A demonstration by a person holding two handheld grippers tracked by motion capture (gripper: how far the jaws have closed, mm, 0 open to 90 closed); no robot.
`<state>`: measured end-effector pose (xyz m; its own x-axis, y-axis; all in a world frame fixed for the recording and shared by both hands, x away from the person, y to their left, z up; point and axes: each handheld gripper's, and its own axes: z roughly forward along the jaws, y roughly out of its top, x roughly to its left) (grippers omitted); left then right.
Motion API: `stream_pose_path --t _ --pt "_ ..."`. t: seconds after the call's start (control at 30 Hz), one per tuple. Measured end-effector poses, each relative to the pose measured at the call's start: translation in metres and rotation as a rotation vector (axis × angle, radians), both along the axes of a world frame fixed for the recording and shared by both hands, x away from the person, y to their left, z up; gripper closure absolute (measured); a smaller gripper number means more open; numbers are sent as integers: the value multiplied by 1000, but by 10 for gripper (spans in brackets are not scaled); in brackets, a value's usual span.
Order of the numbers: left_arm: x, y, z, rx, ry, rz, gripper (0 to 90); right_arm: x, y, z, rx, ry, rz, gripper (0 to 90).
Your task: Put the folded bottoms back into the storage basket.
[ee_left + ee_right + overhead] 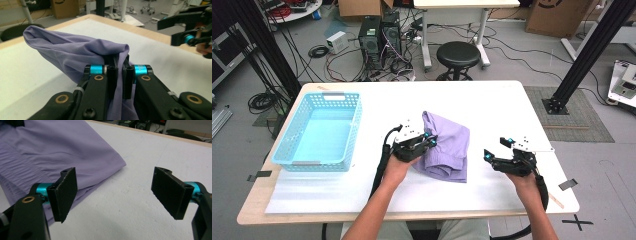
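Note:
A purple cloth (446, 147) lies bunched in the middle of the white table (492, 102). My left gripper (430, 139) is shut on the cloth's left edge and holds a fold of it lifted off the table. In the left gripper view the purple cloth (75, 52) is pinched between the two black pads, and the left gripper (119, 62) has fabric hanging down through it. My right gripper (497, 148) stands open to the right of the cloth, above bare table. In the right gripper view, the right gripper (113, 192) has wide jaws with nothing between them, and the cloth (50, 152) lies at upper left.
A light blue plastic basket (319, 131) stands on the table's left part. Beyond the far edge are a black stool (458, 55), computer towers (379, 37) and loose cables on the floor. Black frame posts (584, 55) rise at both far corners.

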<state>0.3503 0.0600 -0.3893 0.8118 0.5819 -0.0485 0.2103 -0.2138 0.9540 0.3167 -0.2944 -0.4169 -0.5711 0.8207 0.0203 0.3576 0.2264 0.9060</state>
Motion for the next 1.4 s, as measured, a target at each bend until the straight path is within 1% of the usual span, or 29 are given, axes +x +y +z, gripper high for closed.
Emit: stream_pose_path --t 0.03,0.1,0.17,0.27,0.47,0.57,0.67,0.83,0.87,1.0,1.17,1.2,1.23,1.4 --pt "0 0 4 -6 -5 -6 864 0 0 0 3 2 -1 214" --pt "0 3 12 -1 -14 -15 864 0 -1 0 3 -4 -2 214" --pt "0 8 22 -14 -23 -21 864 0 -1 0 2 -1 -3 215" --pt "0 15 33 -24 -37 -18 865 0 -2 0 8 2 -6 214" --pt "1 37 59 -41 -85 0 865 0 -1 0 4 -2 -4 214" --pt "1 51 73 -40 -115 11 865 0 0 1 9 0 -3 214" --pt "2 64 86 -54 -138 26 865 0 1 1 9 -2 -3 214" --pt "2 89 107 -85 -166 39 864 0 2 2 10 -1 1 214" --pt "2 93 109 -87 -172 43 864 0 2 2 11 -1 1 214" --pt "3 117 122 -119 -192 60 864 1 1 1 9 0 1 214" --pt "2 143 135 -123 -213 81 864 1 2 1 8 -1 0 215" --pt "2 143 135 -123 -213 81 864 1 2 1 8 -1 0 215" --pt "1 153 141 -120 -220 90 864 1 2 1 8 1 0 214" --pt "-2 179 151 -113 -231 124 864 1 3 1 5 0 1 214"
